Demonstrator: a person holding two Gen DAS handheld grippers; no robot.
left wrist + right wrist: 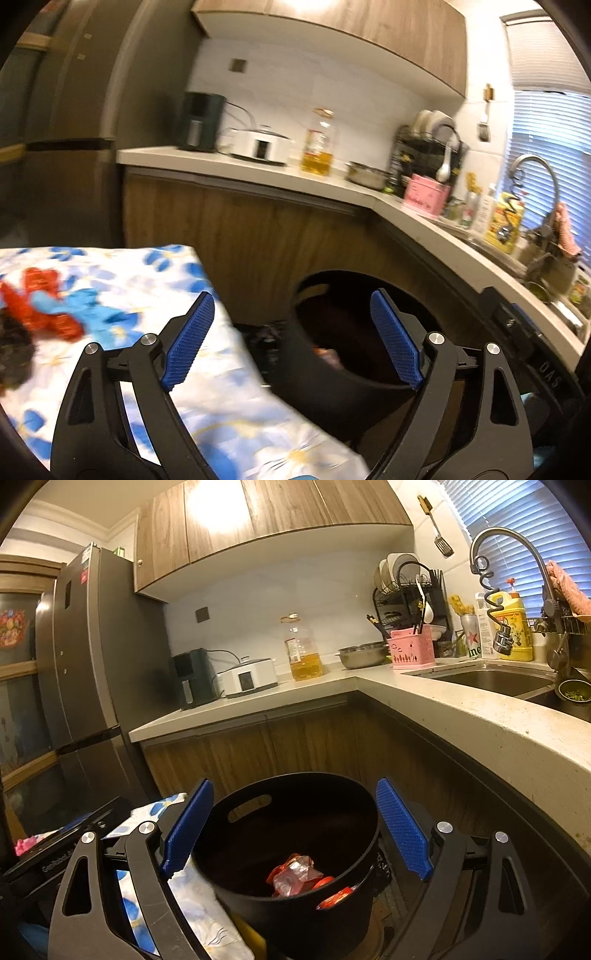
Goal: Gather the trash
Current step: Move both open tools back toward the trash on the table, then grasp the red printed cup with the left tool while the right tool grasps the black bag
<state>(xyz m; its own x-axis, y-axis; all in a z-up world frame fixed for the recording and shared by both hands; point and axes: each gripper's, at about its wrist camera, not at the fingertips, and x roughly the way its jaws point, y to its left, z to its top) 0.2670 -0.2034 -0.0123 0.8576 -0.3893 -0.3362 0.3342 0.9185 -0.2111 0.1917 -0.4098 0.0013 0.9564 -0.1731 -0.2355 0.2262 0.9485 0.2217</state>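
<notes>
Fingers (402, 830) of both grippers spread wide and empty above the black bin (295, 849) holding red wrappers (295, 877).

Location: home kitchen.
L-shaped bench (424, 698) with sink (491, 681) and faucet (517, 542), dish rack (410, 594), refrigerator (85, 672), wood wall cabinets (258, 520), cooking oil bottle (303, 650), window blinds (517, 524).

Black bin (295, 849) is seen holding red and clear wrappers (295, 877); white cloth (207, 387) is printed with blue flowers, red and blue scraps (48, 306) lying on it. Gripper fingers (402, 834) are padded in blue on black frames. Cabinets (258, 738) are shown in brown woodgrain, the basket (412, 648) in pink, the oil (306, 664) in amber
</notes>
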